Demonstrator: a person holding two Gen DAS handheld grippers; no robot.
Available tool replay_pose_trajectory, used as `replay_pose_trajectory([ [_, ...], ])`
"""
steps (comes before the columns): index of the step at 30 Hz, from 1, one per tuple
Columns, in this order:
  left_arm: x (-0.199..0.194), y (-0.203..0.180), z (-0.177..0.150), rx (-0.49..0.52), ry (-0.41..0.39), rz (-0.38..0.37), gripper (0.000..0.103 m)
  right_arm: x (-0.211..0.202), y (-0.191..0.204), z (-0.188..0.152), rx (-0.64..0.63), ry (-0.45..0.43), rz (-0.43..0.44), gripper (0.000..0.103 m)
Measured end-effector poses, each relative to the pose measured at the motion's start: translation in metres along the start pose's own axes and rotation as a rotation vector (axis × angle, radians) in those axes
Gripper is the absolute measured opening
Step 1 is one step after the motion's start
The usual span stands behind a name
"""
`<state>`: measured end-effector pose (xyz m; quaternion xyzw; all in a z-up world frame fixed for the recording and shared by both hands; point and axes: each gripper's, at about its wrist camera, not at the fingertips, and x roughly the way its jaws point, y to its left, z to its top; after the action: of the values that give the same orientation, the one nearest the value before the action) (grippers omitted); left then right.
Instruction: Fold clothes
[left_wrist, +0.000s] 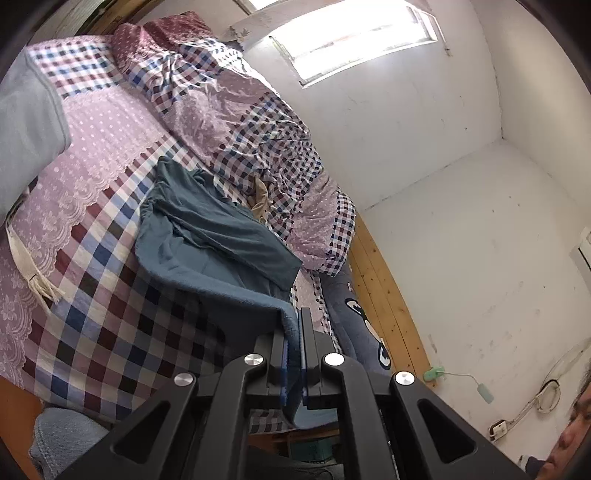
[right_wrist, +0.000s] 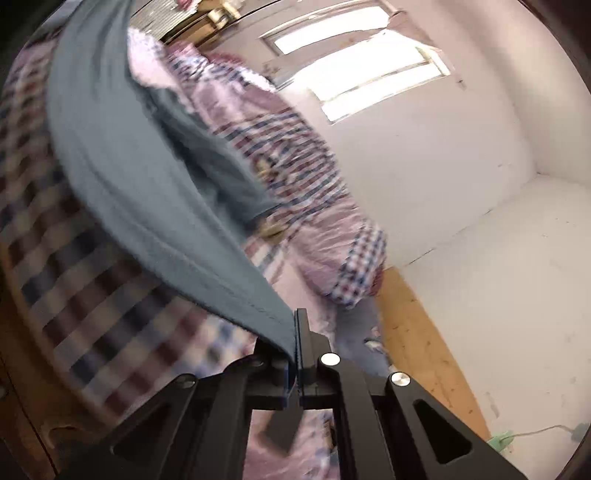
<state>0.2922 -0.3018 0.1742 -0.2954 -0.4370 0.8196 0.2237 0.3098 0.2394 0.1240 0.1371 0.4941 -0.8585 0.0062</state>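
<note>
A teal-blue garment (left_wrist: 207, 236) lies crumpled on a bed covered with a checked and lilac dotted sheet (left_wrist: 96, 295). My left gripper (left_wrist: 295, 325) is shut on a hem corner of this garment, which rises from the bed to the pads. In the right wrist view the same teal garment (right_wrist: 122, 177) hangs stretched in a long band from the upper left down to my right gripper (right_wrist: 296, 332), which is shut on its stitched edge. That view is blurred by motion.
A bunched checked duvet (left_wrist: 258, 140) lies along the wall side of the bed. A grey printed pillow (left_wrist: 354, 317) sits beside the wooden bed rail (left_wrist: 388, 295). Pale blue cloth (left_wrist: 29, 133) is at the left edge. White walls and a window (left_wrist: 354, 40) lie beyond.
</note>
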Motion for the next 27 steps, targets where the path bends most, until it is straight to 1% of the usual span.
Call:
replay_pose_trajectory([
  [4, -0.011, -0.02, -0.002, 0.047, -0.012, 0.009, 0.003, -0.008, -0.049, 0.029, 0.027, -0.076, -0.065, 0.0],
  [8, -0.032, -0.038, -0.005, 0.079, -0.039, 0.012, 0.003, -0.032, -0.077, 0.052, 0.041, -0.138, -0.102, 0.0],
  [12, -0.059, -0.051, -0.01, 0.079, -0.066, -0.012, 0.003, -0.057, -0.095, 0.066, 0.07, -0.184, -0.133, 0.0],
  [14, -0.072, -0.056, -0.012, 0.082, -0.079, -0.022, 0.003, -0.078, -0.1, 0.068, 0.105, -0.192, -0.146, 0.0],
  [18, -0.096, -0.066, -0.021, 0.095, -0.096, -0.03, 0.003, -0.105, -0.115, 0.071, 0.169, -0.207, -0.16, 0.0],
  [25, -0.129, -0.084, -0.034, 0.124, -0.116, -0.038, 0.003, -0.151, -0.129, 0.07, 0.208, -0.235, -0.195, 0.0],
  [27, -0.141, -0.091, -0.036, 0.134, -0.134, -0.046, 0.003, -0.164, -0.136, 0.069, 0.217, -0.248, -0.208, 0.0],
])
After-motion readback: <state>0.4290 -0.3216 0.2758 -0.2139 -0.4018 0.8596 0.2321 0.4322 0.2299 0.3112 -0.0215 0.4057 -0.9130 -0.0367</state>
